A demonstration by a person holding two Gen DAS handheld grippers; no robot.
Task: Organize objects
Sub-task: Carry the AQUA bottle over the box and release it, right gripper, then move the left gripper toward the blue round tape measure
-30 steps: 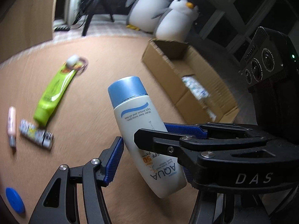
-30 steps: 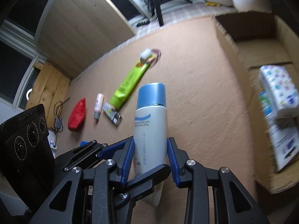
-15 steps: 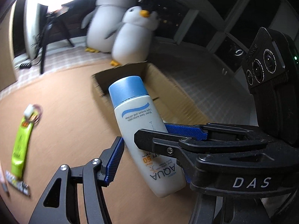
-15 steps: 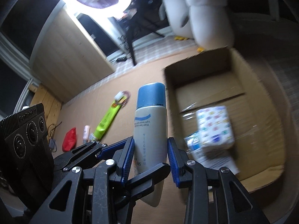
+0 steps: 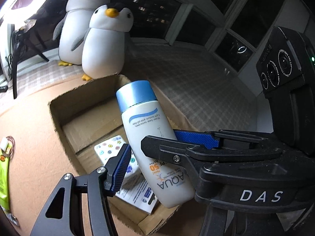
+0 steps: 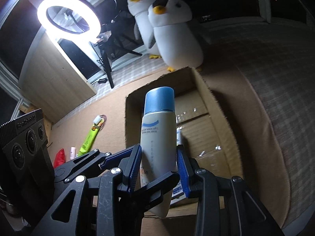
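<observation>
A white sunscreen bottle (image 5: 149, 137) with a blue cap (image 6: 159, 100) hangs above an open cardboard box (image 5: 59, 108), cap pointing away from both cameras. My left gripper (image 5: 163, 153) is shut on its broad sides, blue pads at either edge. My right gripper (image 6: 158, 163) is shut on its narrow sides, and one of its black fingers (image 5: 163, 147) crosses in front of the label in the left wrist view. In the box lie a patterned tissue pack (image 5: 110, 147) and a printed white packet (image 5: 137, 194).
Two plush penguins (image 6: 175, 31) stand behind the box (image 6: 126, 118), with a lit ring light (image 6: 69, 11) on a tripod to their left. A green tube (image 6: 89, 139), a pink tube (image 6: 72, 151) and a red pouch (image 6: 59, 155) lie on the tan carpet left of the box.
Both grippers have carried the bottle together from over the carpet to above the box, rising a little. The grip on the bottle looks the same throughout.
</observation>
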